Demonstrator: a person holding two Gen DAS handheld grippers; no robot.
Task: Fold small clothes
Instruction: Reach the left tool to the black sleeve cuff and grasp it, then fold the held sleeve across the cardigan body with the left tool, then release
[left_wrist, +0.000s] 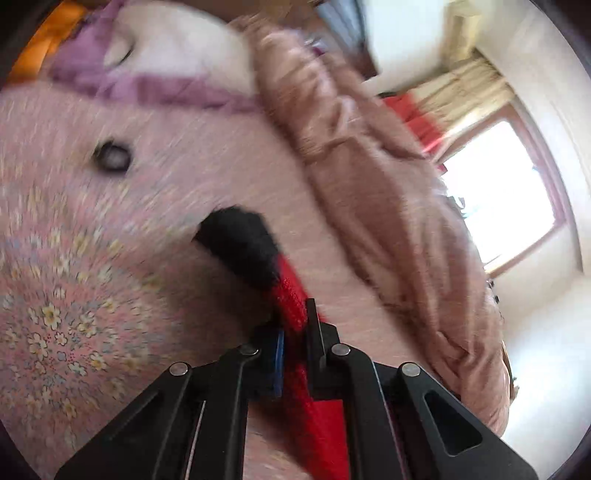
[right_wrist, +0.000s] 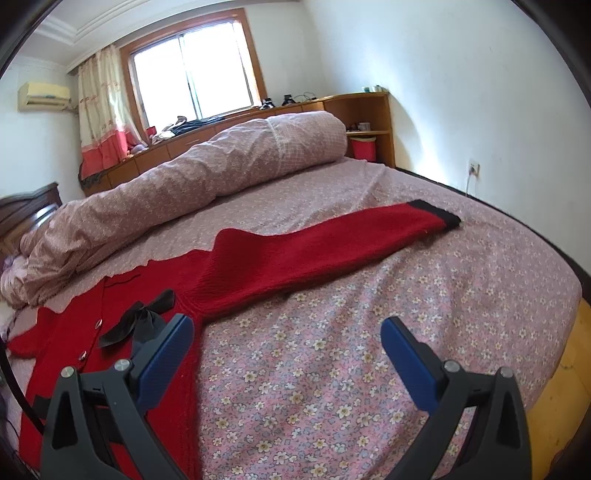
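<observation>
Red cardigan (right_wrist: 258, 258) on floral bedspread (right_wrist: 369, 350); left jaws pinch its sleeve, right jaws released

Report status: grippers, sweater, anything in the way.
Left gripper shut on the red sleeve near its black cuff. Right gripper open, empty, above the bedsheet. Red cardigan flat, other sleeve outstretched. Rolled duvet behind, clear.

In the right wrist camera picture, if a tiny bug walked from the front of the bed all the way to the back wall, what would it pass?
Flowery bedsheet → red cardigan's sleeve → rolled-up quilt → wooden cabinet → window.
</observation>
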